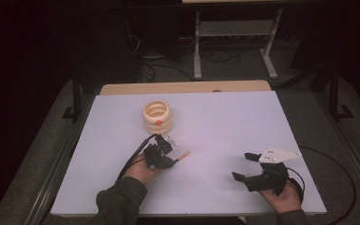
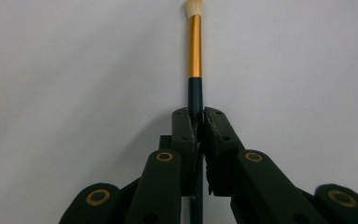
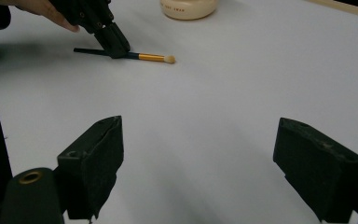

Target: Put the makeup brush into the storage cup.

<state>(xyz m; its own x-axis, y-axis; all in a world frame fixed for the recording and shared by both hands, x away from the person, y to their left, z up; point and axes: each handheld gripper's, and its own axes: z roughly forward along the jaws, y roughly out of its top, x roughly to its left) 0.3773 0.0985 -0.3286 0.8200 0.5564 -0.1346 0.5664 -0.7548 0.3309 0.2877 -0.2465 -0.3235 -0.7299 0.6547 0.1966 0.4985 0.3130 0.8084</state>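
Brush [image 2: 195,56] is clamped by its dark handle between the jaws of the left tongs [image 2: 199,122], lying low on the white surface [image 1: 225,122] near a cream ribbed holder [image 1: 158,116]. Right tongs [image 3: 198,154] are held wide apart, gripping nothing.

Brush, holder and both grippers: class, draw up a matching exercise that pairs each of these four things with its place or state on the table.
Things:
1. brush
2. ringed holder
3. left gripper
4. right gripper

States:
A. jaws wide apart over bare table
B. stands upright near the far edge of the table
C. shut on a dark handle
D. lies flat, pale tip pointing away from the jaws that clamp it

Pairs: 1-D, 2-B, 3-C, 4-A
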